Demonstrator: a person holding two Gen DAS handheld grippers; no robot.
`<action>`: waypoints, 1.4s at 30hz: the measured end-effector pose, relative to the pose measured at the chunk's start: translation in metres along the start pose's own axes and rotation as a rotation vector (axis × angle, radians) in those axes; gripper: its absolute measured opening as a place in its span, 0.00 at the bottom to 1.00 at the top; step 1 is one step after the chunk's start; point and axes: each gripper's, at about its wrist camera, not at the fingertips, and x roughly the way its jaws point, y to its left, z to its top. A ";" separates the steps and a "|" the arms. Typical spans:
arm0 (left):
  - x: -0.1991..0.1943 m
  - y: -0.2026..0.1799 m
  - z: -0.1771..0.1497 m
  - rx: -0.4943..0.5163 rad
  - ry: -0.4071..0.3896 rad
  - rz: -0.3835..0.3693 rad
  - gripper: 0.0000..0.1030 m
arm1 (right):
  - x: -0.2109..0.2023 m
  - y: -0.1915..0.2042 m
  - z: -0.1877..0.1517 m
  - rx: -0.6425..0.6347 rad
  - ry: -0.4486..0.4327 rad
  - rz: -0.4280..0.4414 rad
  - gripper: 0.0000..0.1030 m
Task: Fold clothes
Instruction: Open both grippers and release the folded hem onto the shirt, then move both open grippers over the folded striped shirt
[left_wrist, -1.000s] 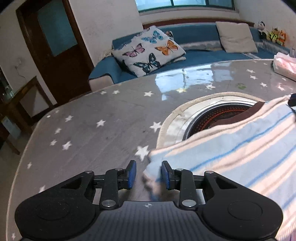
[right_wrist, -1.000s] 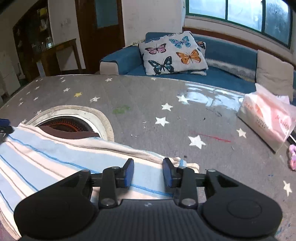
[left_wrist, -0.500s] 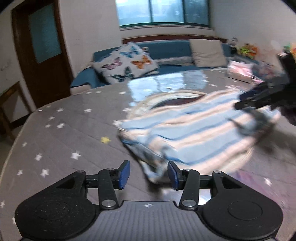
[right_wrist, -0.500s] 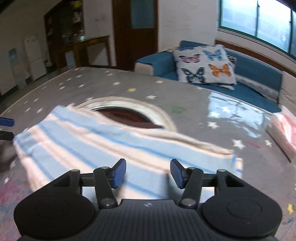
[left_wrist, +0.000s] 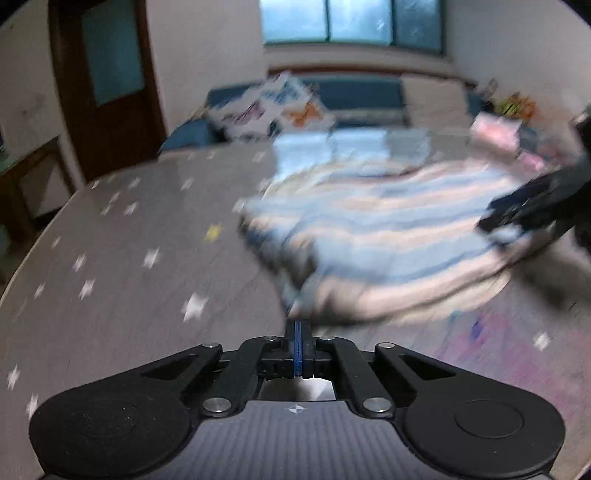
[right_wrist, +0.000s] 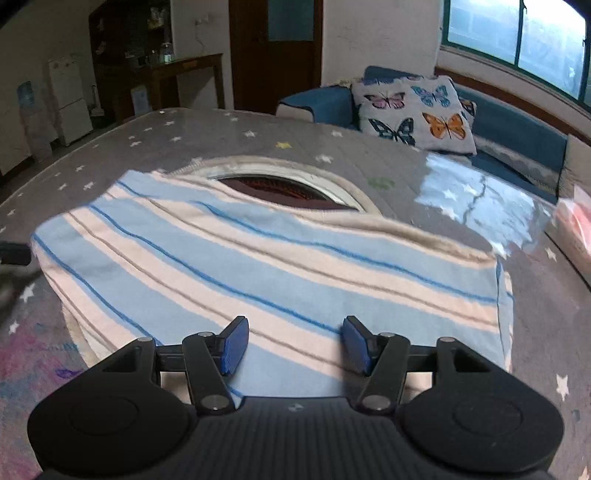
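A folded garment (right_wrist: 280, 266) with light blue and cream stripes lies on the grey star-print table (right_wrist: 258, 140), partly over a round opening (right_wrist: 291, 184) in the tabletop. My right gripper (right_wrist: 293, 343) hovers open above the garment's near edge, with nothing between its blue pads. The left wrist view is motion-blurred. In it my left gripper (left_wrist: 299, 345) is shut, and the garment's (left_wrist: 388, 240) near corner runs down into its pad tips. The right gripper (left_wrist: 532, 206) shows as a dark shape at the garment's far right side.
A pink tissue pack (right_wrist: 576, 225) sits at the table's right edge. Beyond the table stands a blue sofa (right_wrist: 517, 129) with a butterfly cushion (right_wrist: 413, 114). A dark door (right_wrist: 273, 51) and a wooden side table (right_wrist: 184, 74) are at the back.
My left gripper has gone from open to shut at the garment's near corner and is moving fast. The right gripper has opened wider and drawn back a little over the garment.
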 end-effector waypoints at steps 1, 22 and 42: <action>0.002 0.002 -0.002 -0.011 0.015 0.010 0.00 | 0.000 -0.001 -0.001 0.000 -0.004 0.000 0.56; 0.010 -0.027 0.040 -0.030 -0.079 -0.059 0.09 | -0.041 -0.021 -0.016 0.086 -0.051 -0.016 0.56; -0.008 -0.011 0.024 -0.084 -0.101 -0.021 0.45 | -0.059 -0.063 -0.053 0.200 -0.022 -0.076 0.56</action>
